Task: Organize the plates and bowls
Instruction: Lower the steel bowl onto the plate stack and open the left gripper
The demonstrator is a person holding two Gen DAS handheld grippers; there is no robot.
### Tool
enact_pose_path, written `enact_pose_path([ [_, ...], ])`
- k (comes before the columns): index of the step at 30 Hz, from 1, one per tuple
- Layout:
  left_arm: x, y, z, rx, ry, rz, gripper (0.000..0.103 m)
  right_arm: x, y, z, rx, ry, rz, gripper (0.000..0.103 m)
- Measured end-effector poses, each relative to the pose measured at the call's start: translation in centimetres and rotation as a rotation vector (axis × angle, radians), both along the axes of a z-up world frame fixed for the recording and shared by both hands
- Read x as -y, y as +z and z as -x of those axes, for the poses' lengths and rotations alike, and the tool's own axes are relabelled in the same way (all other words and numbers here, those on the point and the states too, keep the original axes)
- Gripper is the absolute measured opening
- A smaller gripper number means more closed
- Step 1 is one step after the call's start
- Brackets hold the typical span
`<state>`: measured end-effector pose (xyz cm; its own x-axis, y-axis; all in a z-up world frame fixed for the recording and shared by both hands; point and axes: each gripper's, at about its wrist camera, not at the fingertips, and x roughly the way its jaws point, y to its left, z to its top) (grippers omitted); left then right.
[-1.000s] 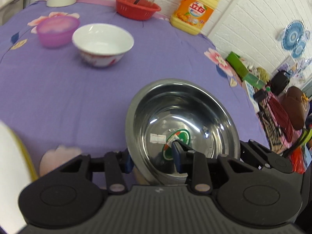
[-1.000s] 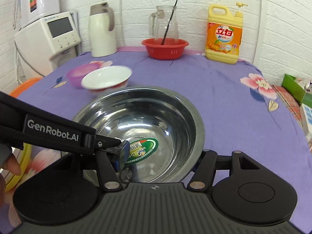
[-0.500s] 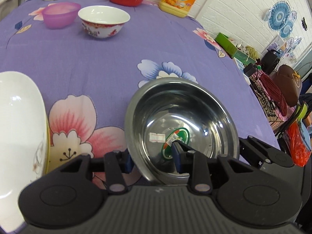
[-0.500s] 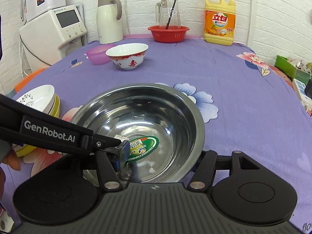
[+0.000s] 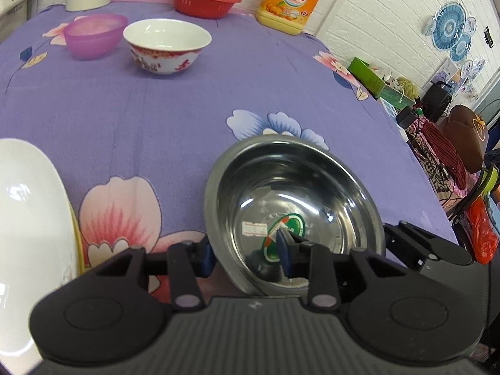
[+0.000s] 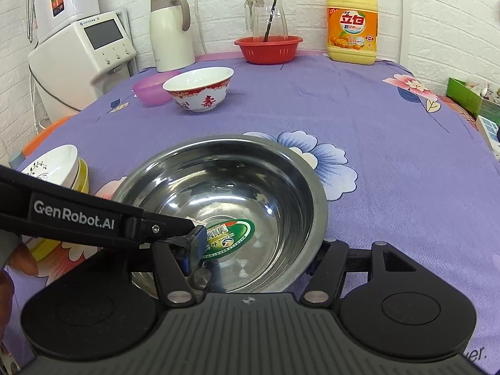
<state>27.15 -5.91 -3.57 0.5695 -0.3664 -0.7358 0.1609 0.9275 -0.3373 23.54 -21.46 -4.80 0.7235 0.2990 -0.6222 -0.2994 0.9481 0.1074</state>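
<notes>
Left wrist view: the steel bowl (image 5: pixel 293 206) sits on the purple floral tablecloth (image 5: pixel 175 115), beside the stacked white bowl (image 5: pixel 28 218). The left gripper (image 5: pixel 245 253) straddles the bowl's near rim, one finger outside, one inside; its jaws are opening, pads apparently clear of the wall. The right gripper (image 6: pixel 253 256) spans the same bowl, jaws opening to full width. The red-patterned bowl (image 6: pixel 200 89) and pink bowl (image 6: pixel 150 89) stand farther back.

"GenRobot.AI" runs white along the left gripper's (image 6: pixel 193 243) black finger at nine o'clock; the yellow detergent bottle (image 6: pixel 351 23) at one o'clock bears "立白".
</notes>
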Motion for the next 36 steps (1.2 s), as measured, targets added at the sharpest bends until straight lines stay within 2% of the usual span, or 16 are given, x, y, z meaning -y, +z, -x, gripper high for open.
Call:
enact_pose_path([
  [1,-0.2,0.1,0.0,0.001,0.016,-0.009,0.061,0.2,0.0,0.1,-0.001,-0.007,-0.005,0.103],
  [2,-0.5,0.2,0.0,0.0,0.037,-0.008,0.065,0.6,0.1,0.2,0.001,-0.021,-0.012,0.103],
  [7,-2.3,1.9,0.0,0.018,0.044,0.093,0.065,3.3,1.1,1.9,0.022,-0.058,-0.115,0.103],
  [10,-2.7,3.3,0.3,0.081,0.047,0.073,0.065,4.6,1.9,2.6,0.05,-0.101,-0.138,0.103],
  [14,-3.0,4.9,0.4,0.14,0.043,0.042,0.065,4.7,2.7,2.0,0.071,-0.127,-0.105,0.103],
  [20,-3.9,6.9,0.1,0.25,0.086,-0.088,0.067,4.1,3.8,0.6,0.085,-0.108,-0.053,0.103],
  [24,-4.6,7.7,-0.5,0.298,0.107,-0.165,0.073,3.5,4.4,-0.1,0.098,-0.093,-0.032,0.103],
  [26,-5.3,8.1,-0.7,0.317,0.115,-0.146,0.081,3.4,4.7,-0.6,0.1,-0.086,-0.031,0.103],
  [27,-5.6,8.4,-0.8,0.325,0.125,-0.136,0.097,3.3,4.8,-0.8,0.101,-0.082,-0.028,0.103],
  [31,-6.7,9.2,-1.5,0.353,0.147,-0.145,0.096,2.9,5.2,-1.9,0.102,-0.069,-0.005,0.103],
  [36,-9.0,9.1,-3.5,0.307,0.195,-0.091,0.096,2.1,5.8,-3.7,0.086,-0.011,0.036,0.103],
])
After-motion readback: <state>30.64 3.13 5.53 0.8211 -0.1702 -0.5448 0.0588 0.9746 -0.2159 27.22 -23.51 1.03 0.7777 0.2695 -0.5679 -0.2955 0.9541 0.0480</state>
